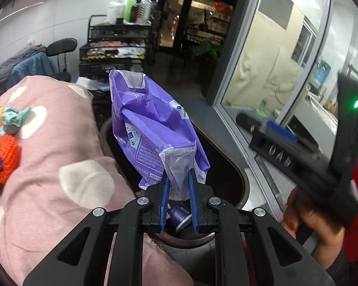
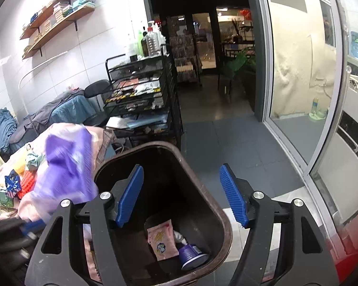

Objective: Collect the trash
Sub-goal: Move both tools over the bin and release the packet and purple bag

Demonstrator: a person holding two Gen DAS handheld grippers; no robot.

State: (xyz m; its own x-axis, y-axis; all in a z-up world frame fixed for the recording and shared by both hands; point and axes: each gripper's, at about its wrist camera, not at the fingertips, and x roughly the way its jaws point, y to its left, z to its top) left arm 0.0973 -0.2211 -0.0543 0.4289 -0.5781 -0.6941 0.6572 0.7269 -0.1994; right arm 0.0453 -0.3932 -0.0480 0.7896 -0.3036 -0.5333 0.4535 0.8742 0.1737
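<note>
**Purple wrapper held over the bin**

While my left gripper (image 1: 179, 181) pinched the clear end of the purple plastic package (image 1: 152, 124), its blue pads (image 1: 165, 190) stood narrow and pressed on the film from both sides. I saw the package rising crumpled from the jaws, over the dark mouth of the brown trash bin (image 1: 241, 181). Just below the pads, a small purple capsule (image 1: 179, 217) lay down inside the bin.

My right gripper (image 2: 181, 195) hung wide apart above the same bin (image 2: 224, 228), with nothing between its fingers (image 2: 130, 190). Through that gap I could see a pink sachet (image 2: 161, 238) and the capsule (image 2: 191, 257) on the bin floor, touching each other, with a scrap of white beside them. The package (image 2: 69, 164) showed as a purple blur to the left of the bin.

Left of the bin lay a pink spotted quilt (image 1: 66, 147) carrying small bright scraps (image 1: 4, 143). Far behind stood a black wire cart (image 2: 140, 95) with bottles on top, and a glass door (image 2: 298, 71) ran along the right.
</note>
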